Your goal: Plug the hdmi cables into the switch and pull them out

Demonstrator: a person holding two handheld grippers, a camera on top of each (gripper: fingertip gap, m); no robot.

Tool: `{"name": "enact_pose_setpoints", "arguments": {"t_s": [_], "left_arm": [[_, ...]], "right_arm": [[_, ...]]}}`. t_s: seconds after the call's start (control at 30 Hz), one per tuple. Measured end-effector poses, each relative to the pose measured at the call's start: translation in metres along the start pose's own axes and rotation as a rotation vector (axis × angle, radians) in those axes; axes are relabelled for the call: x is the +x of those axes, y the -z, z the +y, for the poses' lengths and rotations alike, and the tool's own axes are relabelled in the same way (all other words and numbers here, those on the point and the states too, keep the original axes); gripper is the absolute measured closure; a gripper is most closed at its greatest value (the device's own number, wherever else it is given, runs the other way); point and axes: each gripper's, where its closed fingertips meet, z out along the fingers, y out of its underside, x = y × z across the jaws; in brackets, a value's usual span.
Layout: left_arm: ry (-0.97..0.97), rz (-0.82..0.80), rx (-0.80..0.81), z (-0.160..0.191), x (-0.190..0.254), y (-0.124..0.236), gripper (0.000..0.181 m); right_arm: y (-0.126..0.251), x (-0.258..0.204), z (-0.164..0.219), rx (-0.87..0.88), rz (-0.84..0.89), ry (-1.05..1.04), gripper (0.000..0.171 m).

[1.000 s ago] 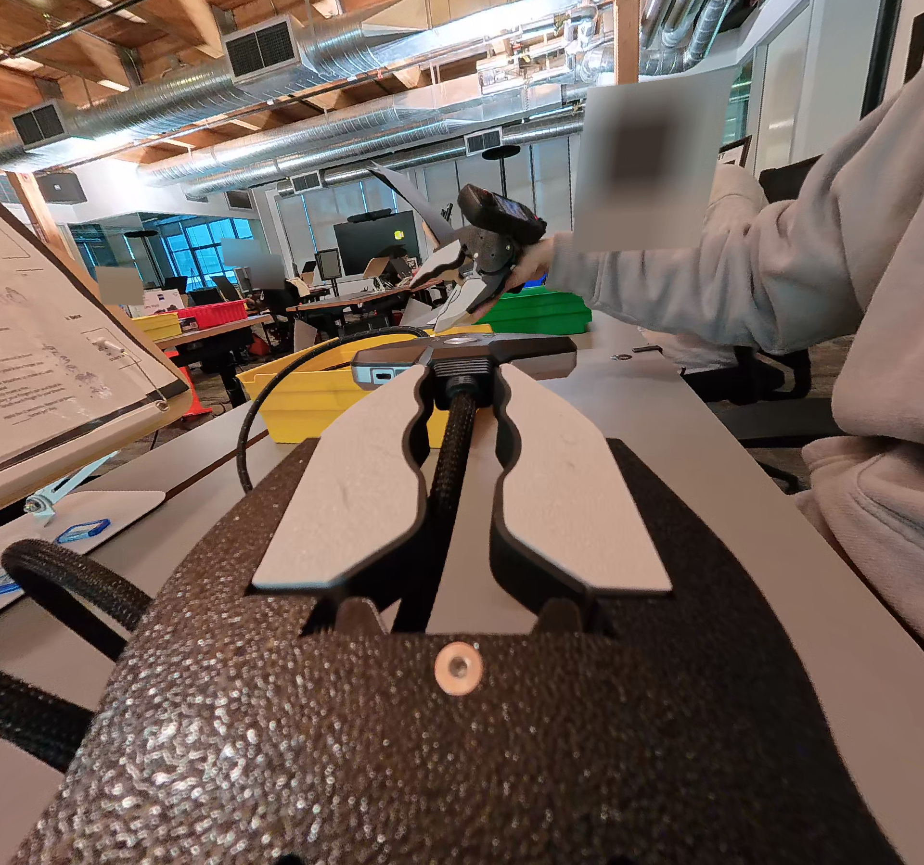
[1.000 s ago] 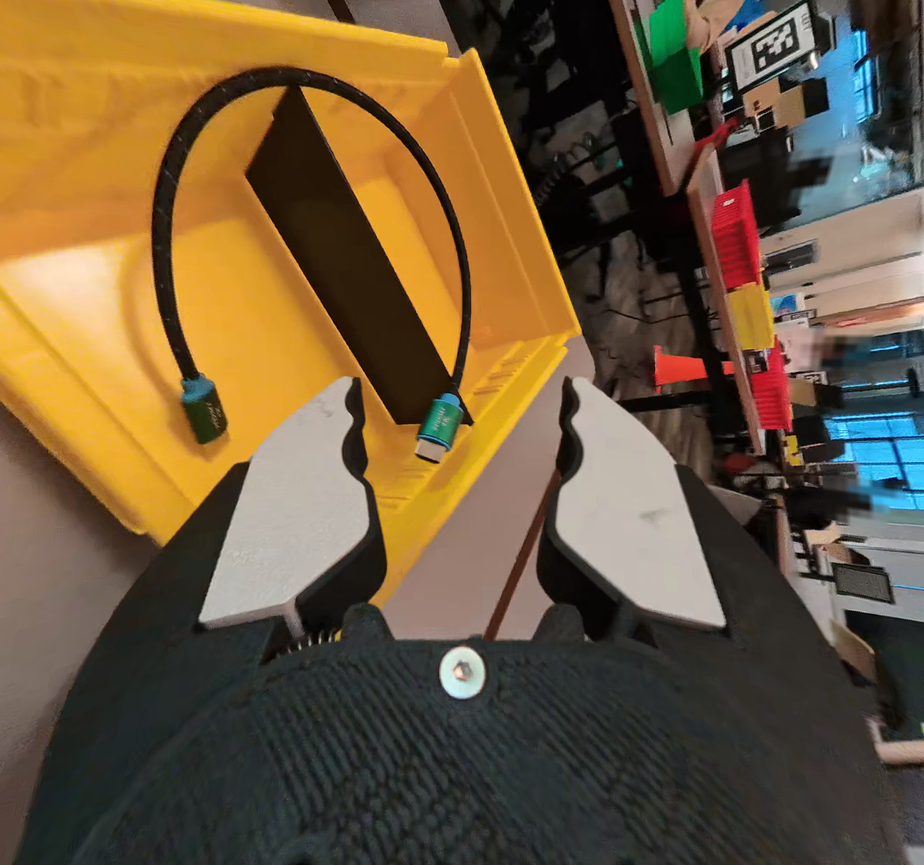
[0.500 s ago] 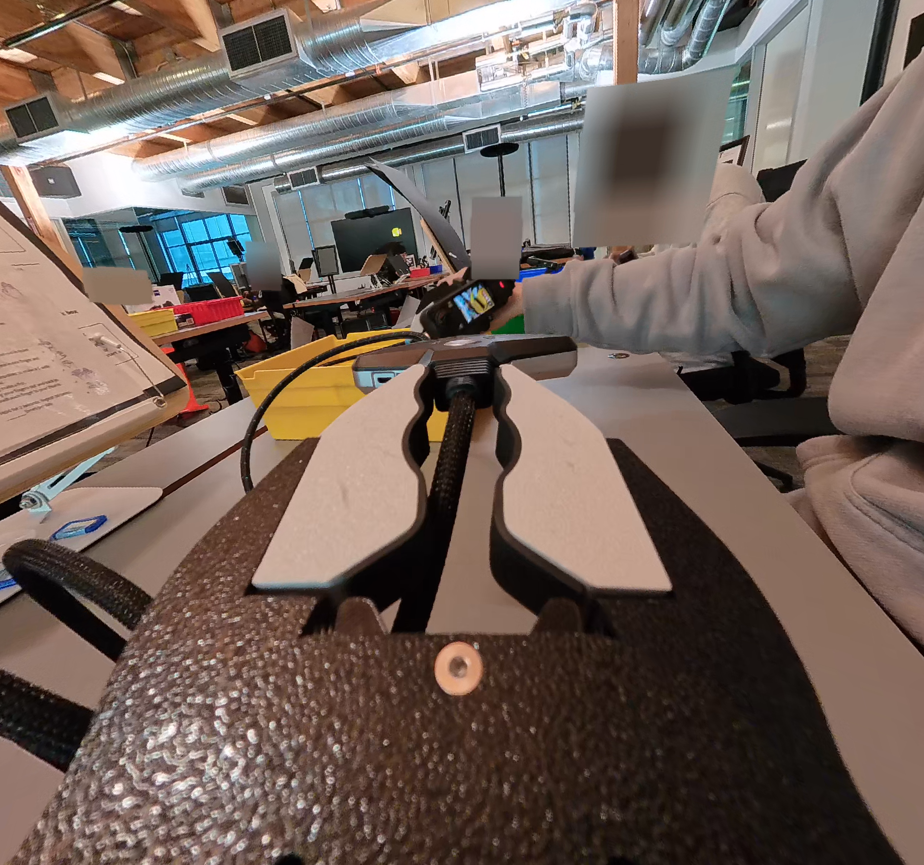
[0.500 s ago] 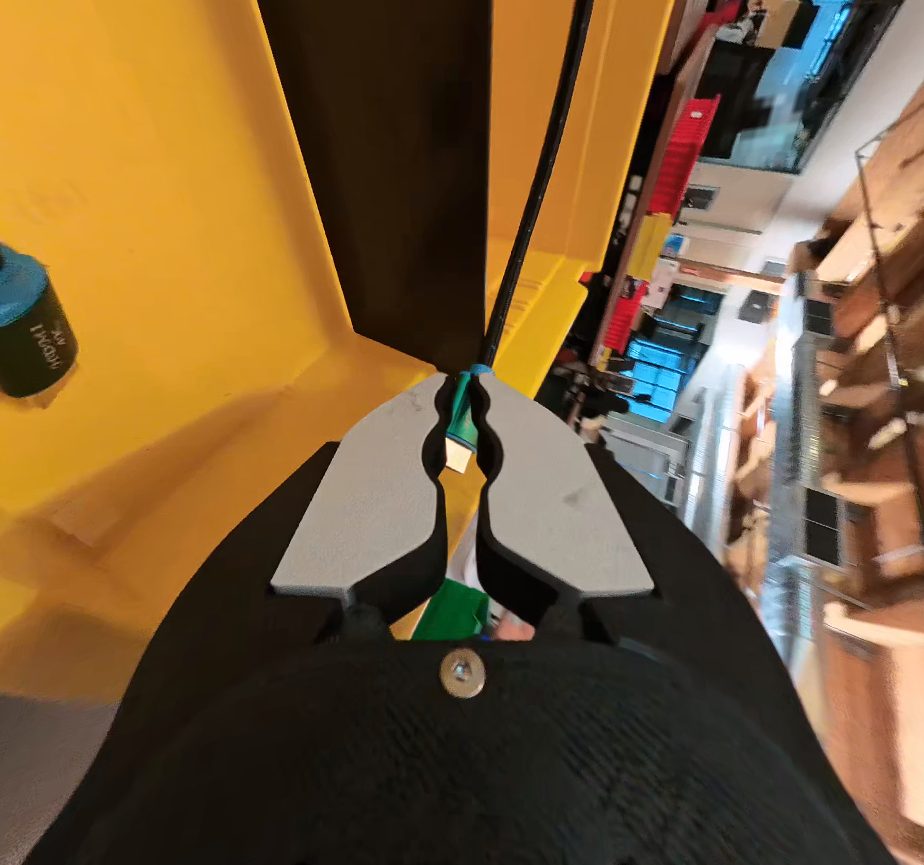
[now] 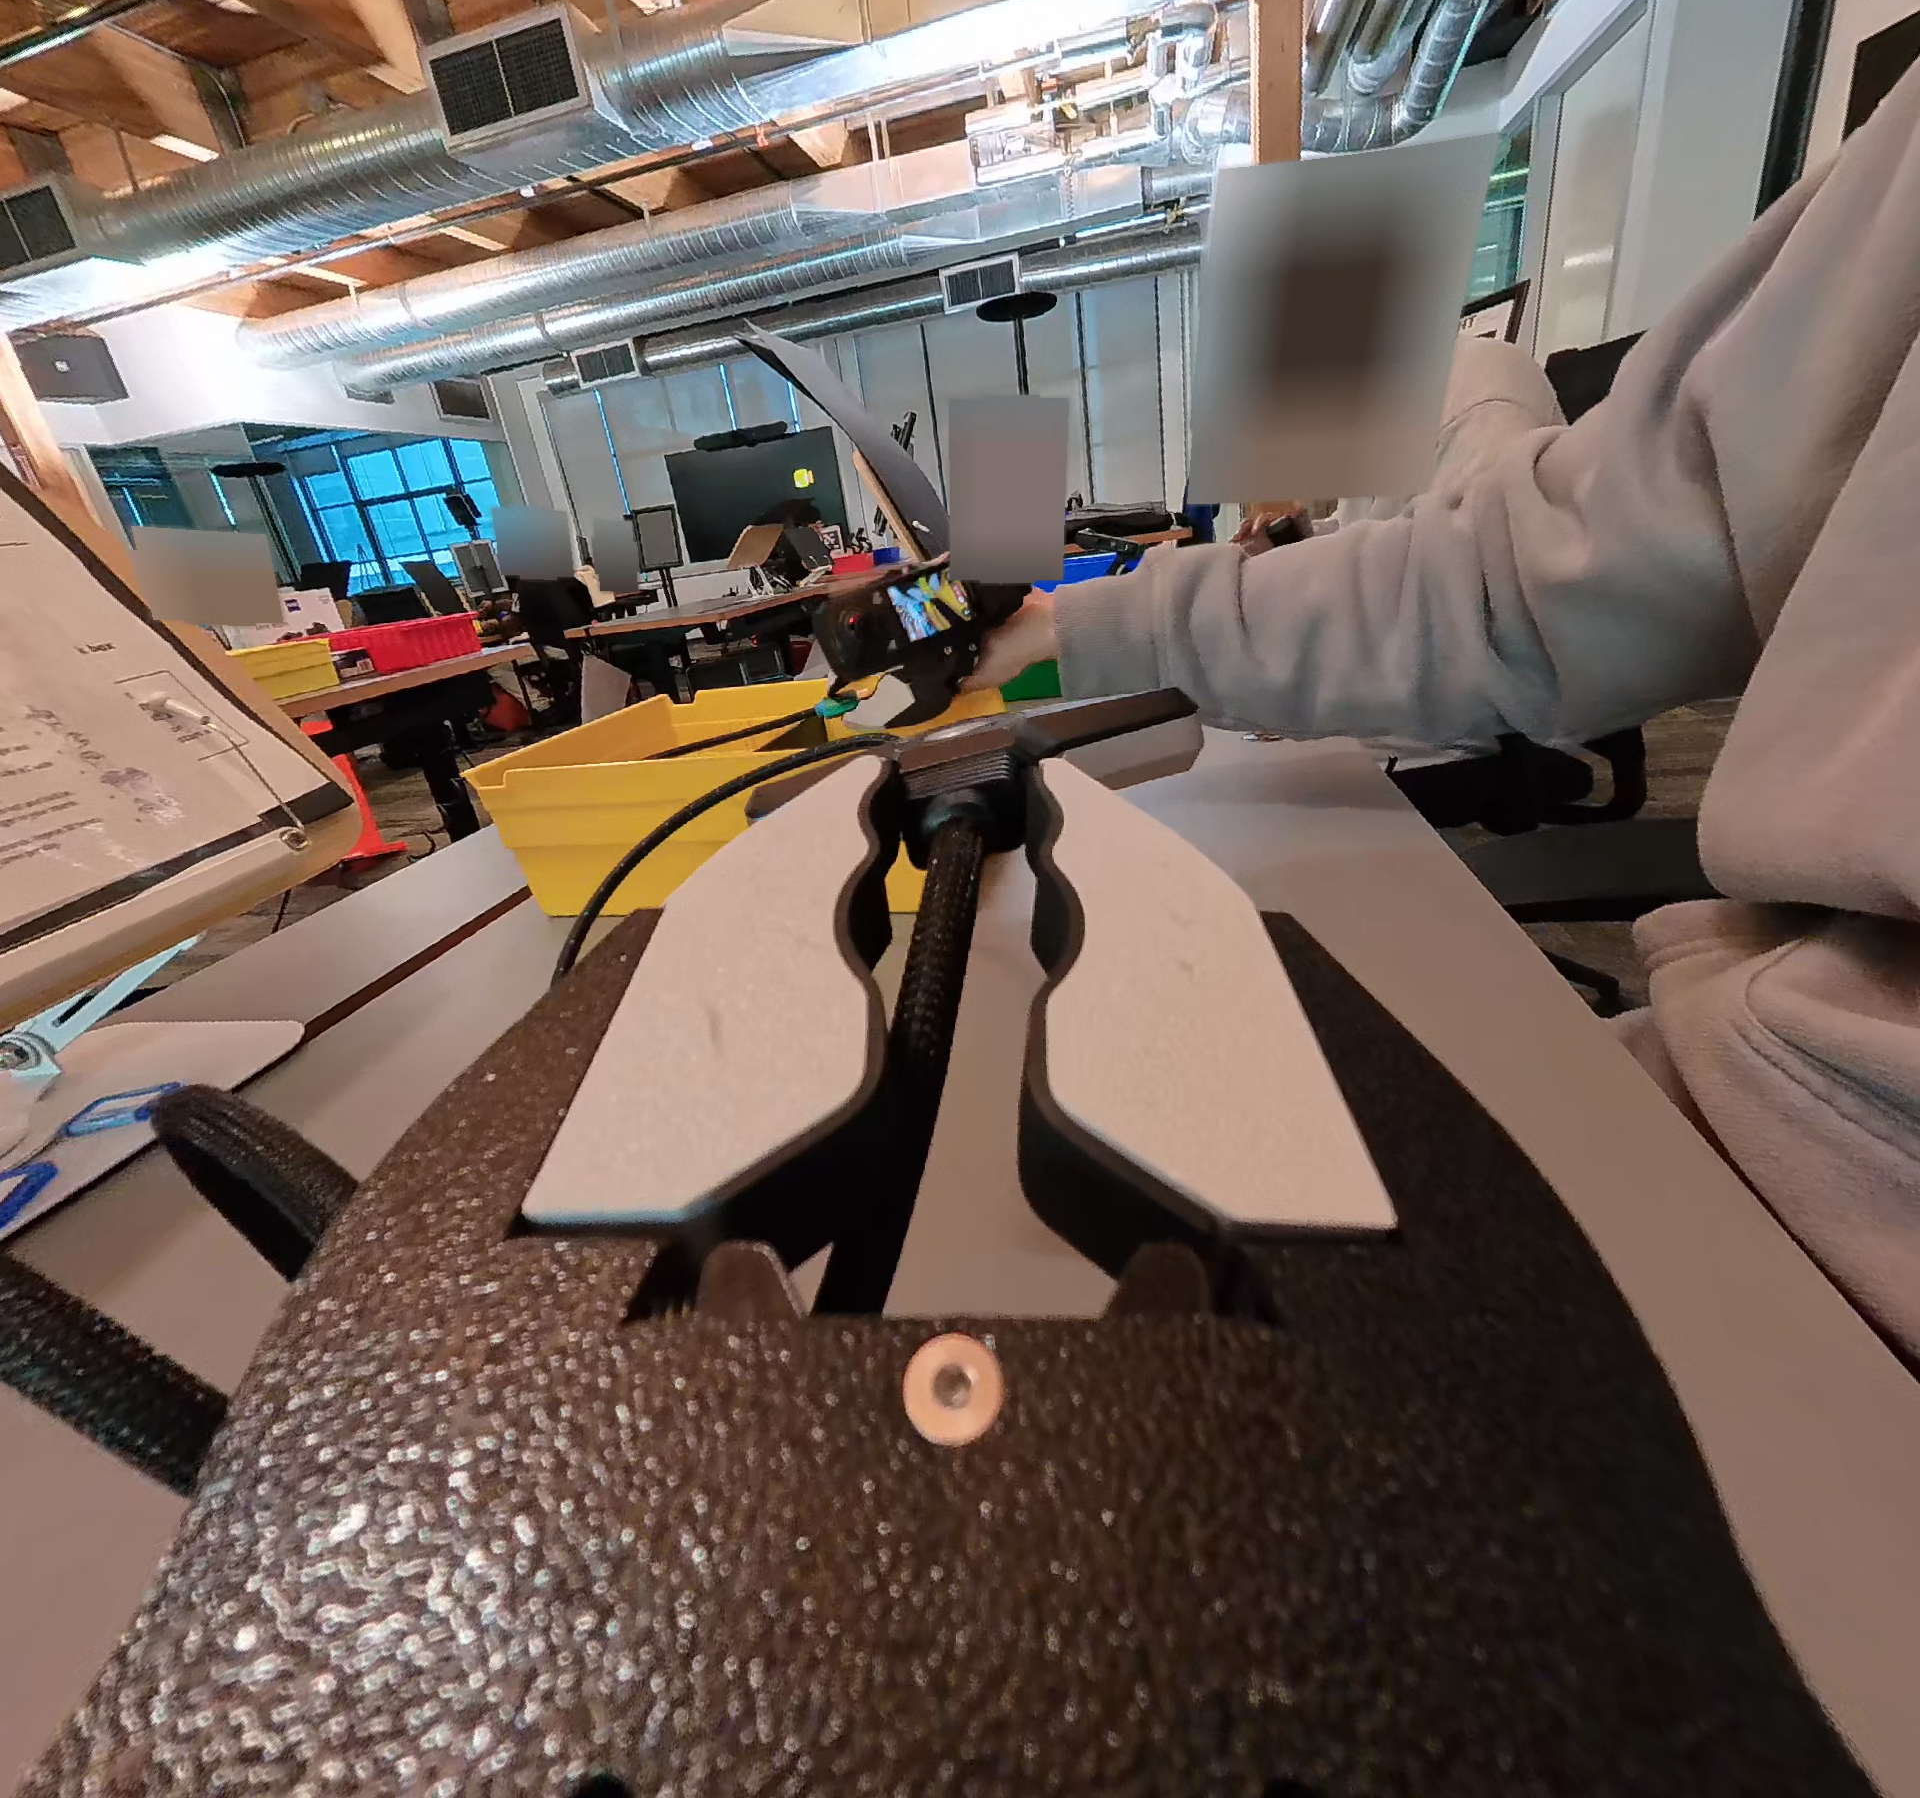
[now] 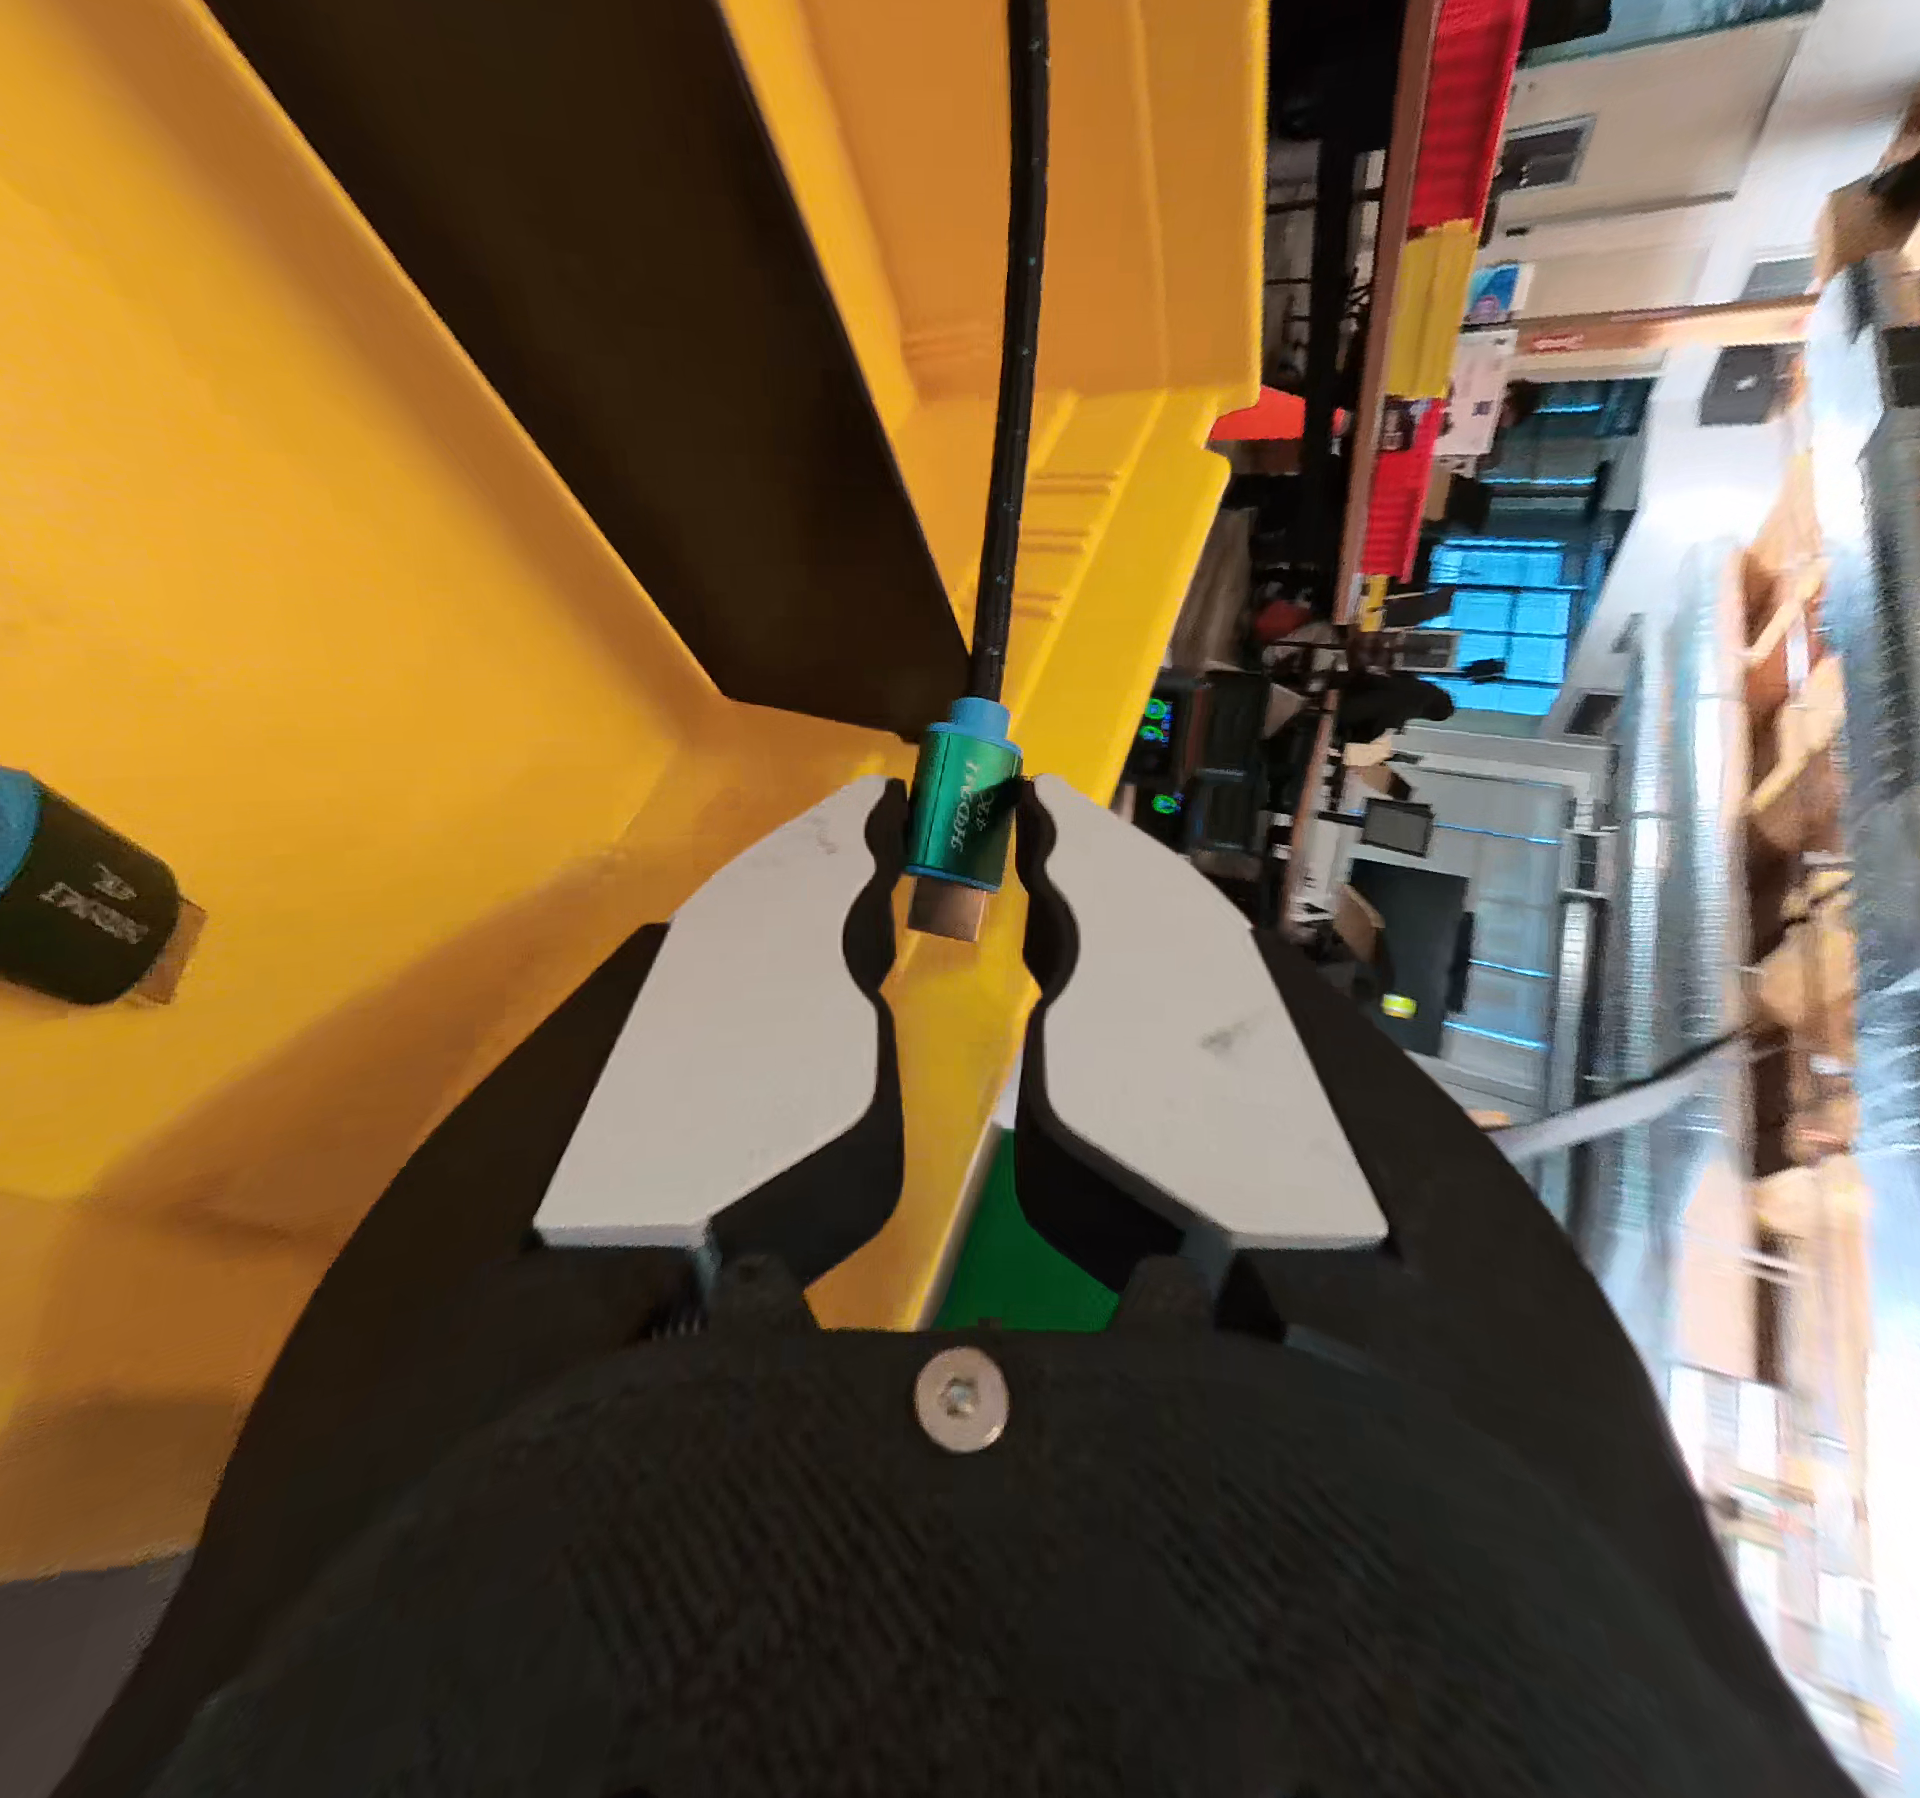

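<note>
In the left wrist view my left gripper [image 5: 961, 784] is shut on the black plug [image 5: 961, 792] of a thick braided HDMI cable [image 5: 930, 979]. The plug sits against the black and grey switch [image 5: 1127, 732] on the table. Farther off, my right gripper [image 5: 902, 699] is over the yellow bin [image 5: 603, 813]. In the right wrist view my right gripper [image 6: 961, 813] is shut on the green plug [image 6: 961, 818] of a thin black cable [image 6: 1016, 294], just above the bin [image 6: 312, 522]. That cable's other plug [image 6: 78, 901] lies in the bin at the left.
A black divider [image 6: 540, 221] stands inside the bin. A tilted board with a sheet [image 5: 114, 761] stands at the left of the grey table [image 5: 1351, 896]. A person's grey sleeve [image 5: 1455, 585] reaches across at the right. A thick cable loop [image 5: 249, 1187] lies at the near left.
My right gripper dropped into the bin, shut on the green plug, and now holds it a little higher. My left gripper has stayed shut on the black plug.
</note>
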Motion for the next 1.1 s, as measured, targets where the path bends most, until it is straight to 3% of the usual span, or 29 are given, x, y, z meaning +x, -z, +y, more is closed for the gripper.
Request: {"name": "enact_pose_setpoints", "arguments": {"t_s": [0.17,0.3,0.47,0.53,0.57,0.67,0.93,1.0,1.1], "left_arm": [[-0.004,-0.015,0.015,-0.003,-0.002,0.003,0.159],[-0.001,-0.028,0.023,-0.005,-0.005,0.006,0.159],[0.004,-0.020,0.024,-0.004,-0.004,0.004,0.159],[0.004,-0.016,0.020,-0.003,-0.003,0.002,0.159],[0.003,-0.016,0.016,-0.002,-0.003,0.002,0.159],[0.003,-0.024,0.009,-0.001,-0.004,0.003,0.159],[0.012,-0.029,0.019,-0.002,-0.005,0.004,0.159],[0.015,-0.028,0.021,-0.002,-0.005,0.003,0.159],[0.017,-0.023,0.024,-0.003,-0.004,0.002,0.159]], "right_arm": [[0.001,0.001,0.002,-0.052,0.076,0.076,0.153],[0.038,-0.001,0.001,-0.032,0.197,0.164,0.158],[0.049,-0.037,0.012,-0.044,0.057,0.247,0.157],[0.051,-0.062,0.009,0.006,-0.105,0.287,0.171],[0.051,-0.062,0.006,0.030,-0.097,0.279,0.171],[0.052,-0.044,0.002,0.054,-0.017,0.183,0.161],[0.072,-0.023,0.008,0.209,-0.285,-0.392,0.140],[0.075,-0.012,0.013,0.224,-0.322,-0.552,0.142],[0.072,-0.007,0.017,0.207,-0.346,-0.610,0.142]]}}
